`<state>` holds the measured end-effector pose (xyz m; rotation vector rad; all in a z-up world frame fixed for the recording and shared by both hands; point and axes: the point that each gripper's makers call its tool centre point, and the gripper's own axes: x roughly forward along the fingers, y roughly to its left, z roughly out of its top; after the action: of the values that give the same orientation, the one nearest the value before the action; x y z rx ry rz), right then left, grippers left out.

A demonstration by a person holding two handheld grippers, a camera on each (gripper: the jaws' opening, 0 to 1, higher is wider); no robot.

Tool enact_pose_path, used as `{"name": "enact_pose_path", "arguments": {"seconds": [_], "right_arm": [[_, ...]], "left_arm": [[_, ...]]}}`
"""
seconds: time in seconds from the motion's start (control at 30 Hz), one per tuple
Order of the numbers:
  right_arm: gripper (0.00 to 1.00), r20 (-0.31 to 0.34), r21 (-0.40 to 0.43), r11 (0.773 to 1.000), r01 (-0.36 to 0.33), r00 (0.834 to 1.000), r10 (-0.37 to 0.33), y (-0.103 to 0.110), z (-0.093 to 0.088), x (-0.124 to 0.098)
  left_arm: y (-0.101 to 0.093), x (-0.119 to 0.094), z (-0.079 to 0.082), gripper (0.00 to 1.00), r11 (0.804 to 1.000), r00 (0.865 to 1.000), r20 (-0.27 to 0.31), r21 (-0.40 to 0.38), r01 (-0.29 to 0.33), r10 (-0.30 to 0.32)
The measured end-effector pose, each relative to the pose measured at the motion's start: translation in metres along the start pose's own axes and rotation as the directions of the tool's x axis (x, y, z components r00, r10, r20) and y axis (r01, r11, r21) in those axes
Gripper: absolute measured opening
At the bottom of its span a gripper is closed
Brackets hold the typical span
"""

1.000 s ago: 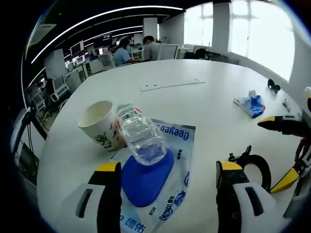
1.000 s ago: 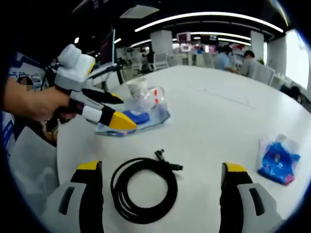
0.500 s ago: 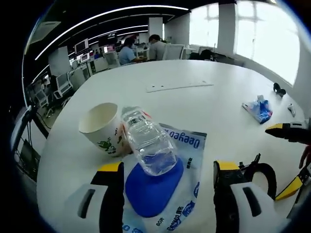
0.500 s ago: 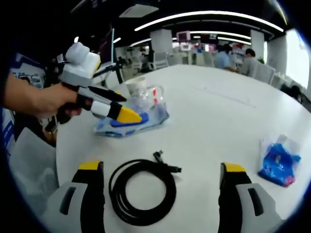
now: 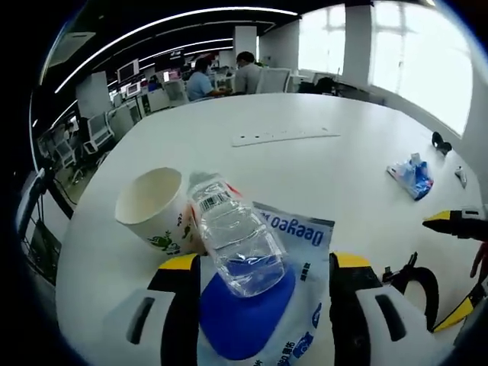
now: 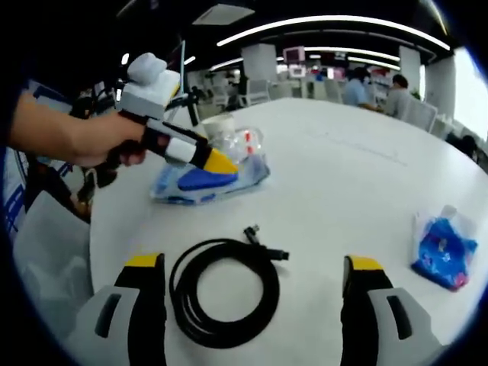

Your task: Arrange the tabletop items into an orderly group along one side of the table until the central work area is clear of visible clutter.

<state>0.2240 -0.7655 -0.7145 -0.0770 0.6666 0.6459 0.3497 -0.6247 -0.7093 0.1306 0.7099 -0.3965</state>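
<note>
White round surface (image 5: pixel 320 164) in open-plan office. Pouch (image 5: pixel 305 229) reads "Deeyeo"; bottle (image 5: pixel 236 236) lies on it, beside cup (image 5: pixel 156 217). Both grippers' jaws wide, holding nothing.

Bright, even light: overhead strip lights (image 5: pixel 175 19) curve above the jaws in both views, and blown-out windows (image 5: pixel 412 53) glare white up and to the right of the left jaws. The pale tabletop (image 6: pixel 343 183) shines with soft, faint shadows. Strong fisheye bending toward the edges; far office past the jaws soft, hand (image 6: pixel 103 137) left of the right jaws slightly blurred.
</note>
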Motion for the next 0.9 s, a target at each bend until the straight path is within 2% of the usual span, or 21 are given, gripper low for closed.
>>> {"name": "enact_pose_path", "arguments": {"seconds": [0.37,0.57,0.9], "right_arm": [[0.9,0.009,0.023,1.0,-0.004,1.0,0.004,-0.001,-0.002,0.0],[0.88,0.022,0.021,1.0,0.001,1.0,-0.002,-0.002,0.001,0.0],[0.86,0.03,0.031,0.999,0.004,1.0,-0.005,-0.003,0.003,0.001]], "left_arm": [[0.009,0.006,0.002,0.53,0.999,1.0,-0.019,-0.047,-0.008,0.007],[0.013,0.007,-0.003,0.47,1.0,0.999,-0.033,-0.024,-0.008,0.007],[0.014,0.004,-0.005,0.45,0.999,0.999,-0.036,-0.039,0.002,-0.004]]}}
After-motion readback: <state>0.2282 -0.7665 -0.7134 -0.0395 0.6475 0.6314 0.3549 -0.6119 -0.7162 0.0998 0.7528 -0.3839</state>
